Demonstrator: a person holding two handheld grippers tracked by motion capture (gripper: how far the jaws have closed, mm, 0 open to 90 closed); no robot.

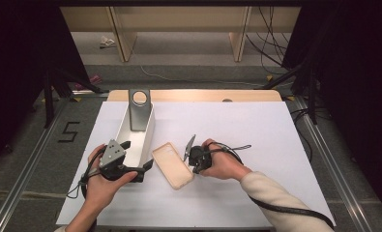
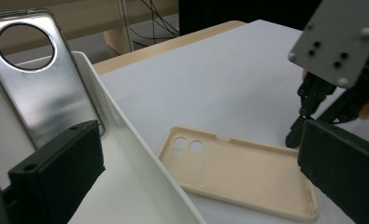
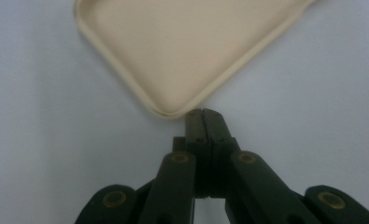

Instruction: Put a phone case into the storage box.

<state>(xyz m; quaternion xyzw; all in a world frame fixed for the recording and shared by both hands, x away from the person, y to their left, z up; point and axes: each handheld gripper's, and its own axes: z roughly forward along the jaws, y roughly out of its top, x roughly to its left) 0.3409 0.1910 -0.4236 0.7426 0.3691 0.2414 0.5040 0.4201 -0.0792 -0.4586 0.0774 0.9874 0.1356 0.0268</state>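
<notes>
The right gripper (image 3: 204, 113), jaws together, tips at the beige phone case's (image 3: 173, 42) lower corner at frame centre. The left gripper (image 2: 191, 186) stands apart, astride the white tray's (image 2: 126, 140) wall

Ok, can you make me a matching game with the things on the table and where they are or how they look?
Things:
1. beige phone case
2. silver phone case
3. white tray
4. right gripper

Descriptions:
A. jaws shut, tips at the beige case's corner
B. lying flat on the white sheet, hollow side up
C. leaning in the tray's far end
D. left gripper's jaws straddle its wall

Pairs: 1-B, 2-C, 3-D, 4-A
</notes>
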